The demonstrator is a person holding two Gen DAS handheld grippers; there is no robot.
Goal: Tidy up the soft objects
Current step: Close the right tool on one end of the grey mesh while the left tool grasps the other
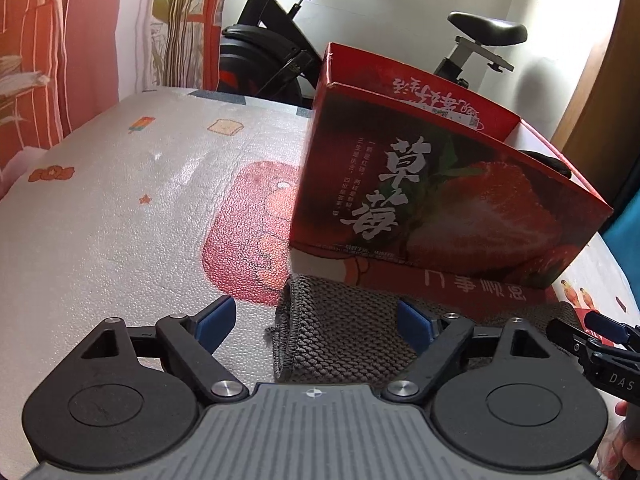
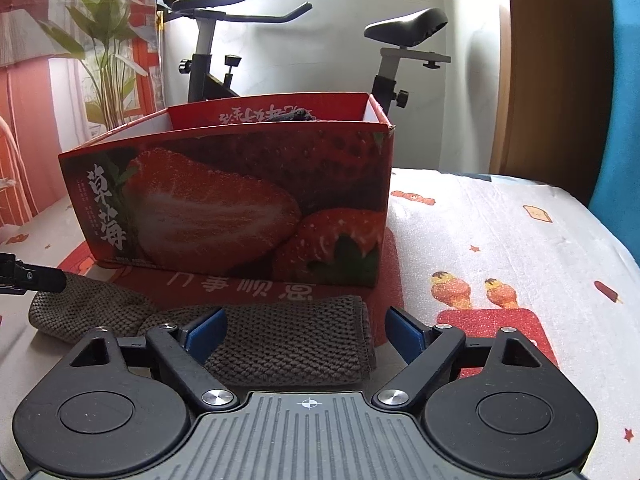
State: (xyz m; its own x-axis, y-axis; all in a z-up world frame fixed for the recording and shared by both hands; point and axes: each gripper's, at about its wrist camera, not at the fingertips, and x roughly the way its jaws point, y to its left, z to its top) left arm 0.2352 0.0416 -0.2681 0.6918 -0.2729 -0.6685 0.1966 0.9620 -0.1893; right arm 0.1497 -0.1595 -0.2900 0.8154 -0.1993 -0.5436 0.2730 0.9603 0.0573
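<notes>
Tools both low and level, left tool [image 1: 316, 322] and right tool [image 2: 306, 332] spread wide, straddling brown knit cloth [image 2: 280, 344]

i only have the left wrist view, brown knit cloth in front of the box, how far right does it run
Observer: The brown knit cloth ends in a rolled edge short of the strawberry box's right corner; the right gripper is open and straddles that end.
Operator: anything already in the box
Observer: Yes, a dark knit item pokes above the rim at the back.
Operator: is my gripper on the cloth
Observer: One finger of the left gripper reaches over the cloth's left end, as the right wrist view shows. Its fingers are open; contact is unclear.
</notes>
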